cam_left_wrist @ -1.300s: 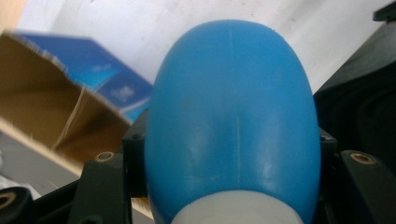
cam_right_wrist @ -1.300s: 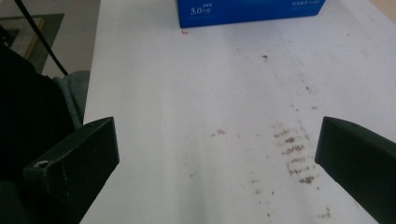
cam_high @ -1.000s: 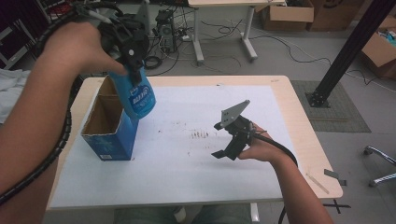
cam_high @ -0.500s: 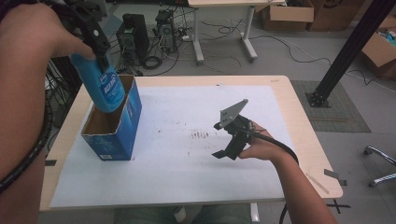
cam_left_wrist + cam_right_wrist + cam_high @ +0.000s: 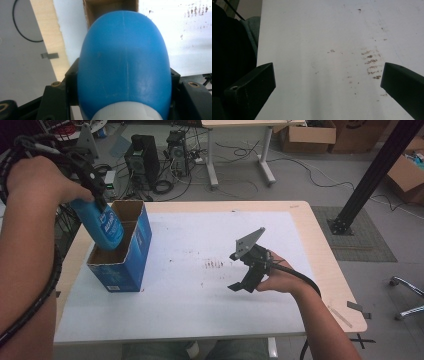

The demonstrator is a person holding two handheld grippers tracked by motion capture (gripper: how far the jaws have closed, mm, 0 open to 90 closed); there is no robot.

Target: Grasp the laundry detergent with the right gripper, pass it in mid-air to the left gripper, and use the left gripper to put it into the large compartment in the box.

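Observation:
A blue plastic bottle (image 5: 102,225) with a white label hangs tilted, its bottom end dipping into the open top of a blue cardboard box (image 5: 131,257) at the table's left. My left gripper (image 5: 92,180) is shut on the bottle near its neck. Seen from the left gripper view, the bottle (image 5: 123,65) bulges between the jaws, its white cap end nearest the camera, the box mouth (image 5: 110,7) beyond it. My right gripper (image 5: 245,279) rests open on the white mat (image 5: 200,285) at centre right, and its fingers (image 5: 252,87) stand wide apart over brown smudges (image 5: 370,63).
The wooden table (image 5: 320,245) has bare edges around the mat. Beyond it stand computer towers (image 5: 142,157), cables and another desk. A black post (image 5: 370,175) rises at the right, with cardboard boxes (image 5: 407,172) behind it.
My left gripper has carried the bottle from above the table's left edge rightward and down, so its bottom now dips into the box. The right gripper has stayed still.

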